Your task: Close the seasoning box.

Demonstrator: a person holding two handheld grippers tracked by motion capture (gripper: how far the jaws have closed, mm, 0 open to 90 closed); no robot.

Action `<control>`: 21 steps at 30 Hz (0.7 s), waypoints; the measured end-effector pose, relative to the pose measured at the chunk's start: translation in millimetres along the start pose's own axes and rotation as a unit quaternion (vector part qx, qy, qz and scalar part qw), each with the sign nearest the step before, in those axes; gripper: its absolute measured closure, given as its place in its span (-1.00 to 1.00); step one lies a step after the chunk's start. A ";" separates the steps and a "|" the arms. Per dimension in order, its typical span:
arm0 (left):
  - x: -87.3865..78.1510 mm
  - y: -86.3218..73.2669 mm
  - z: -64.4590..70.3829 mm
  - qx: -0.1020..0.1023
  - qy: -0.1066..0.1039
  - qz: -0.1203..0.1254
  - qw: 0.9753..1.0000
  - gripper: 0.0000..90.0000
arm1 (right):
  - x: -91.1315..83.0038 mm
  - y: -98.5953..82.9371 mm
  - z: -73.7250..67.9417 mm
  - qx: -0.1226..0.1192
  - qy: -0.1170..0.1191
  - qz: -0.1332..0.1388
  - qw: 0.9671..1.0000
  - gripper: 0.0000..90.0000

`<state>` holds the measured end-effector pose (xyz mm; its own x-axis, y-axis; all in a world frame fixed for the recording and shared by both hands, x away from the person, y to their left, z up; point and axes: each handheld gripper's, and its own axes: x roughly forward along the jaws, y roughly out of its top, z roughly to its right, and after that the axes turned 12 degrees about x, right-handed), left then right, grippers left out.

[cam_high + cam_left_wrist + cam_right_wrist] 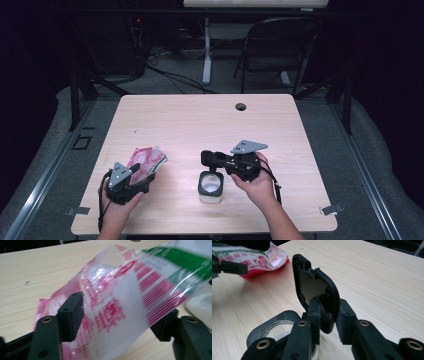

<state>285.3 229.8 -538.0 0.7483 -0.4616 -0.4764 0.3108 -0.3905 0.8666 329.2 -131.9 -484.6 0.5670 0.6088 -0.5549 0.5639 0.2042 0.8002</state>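
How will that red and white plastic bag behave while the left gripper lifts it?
Probably floppy: the plastic bag sags and creases between the left gripper jaws. Its glossy film looks slippery. White contents may shift, so it could droop on one side.

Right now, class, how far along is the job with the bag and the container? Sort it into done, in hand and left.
Done: the container stands open, its black flip lid raised. In hand: the right claw pinches that lid, and the left claw holds the red and white bag between its jaws above the table. Left, probably: bringing the bag to the container and emptying it in. The bag's opening isn't visible.
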 end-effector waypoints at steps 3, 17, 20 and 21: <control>2.9 1.2 10.0 0.014 -0.016 -0.015 1.000 -0.38 | -0.6 -0.7 -1.5 -0.005 -0.002 0.002 1.000 0.69; 16.3 13.1 43.6 0.050 -0.080 -0.017 0.995 -0.45 | -8.7 -5.0 -10.6 -0.010 0.000 0.000 1.000 0.62; 22.9 13.8 51.5 0.063 -0.089 -0.024 0.994 -0.45 | -11.4 -5.1 -12.7 -0.007 0.016 -0.001 1.000 0.56; 24.6 14.1 53.3 0.067 -0.091 -0.027 0.993 -0.45 | -12.5 -5.1 -13.7 -0.007 0.018 0.001 1.000 0.55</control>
<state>276.9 170.6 -545.4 0.6111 -0.5687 -0.5506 0.2577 -0.5148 0.8177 311.0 -130.0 -478.6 0.5463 0.6364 -0.5446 0.5543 0.2127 0.8047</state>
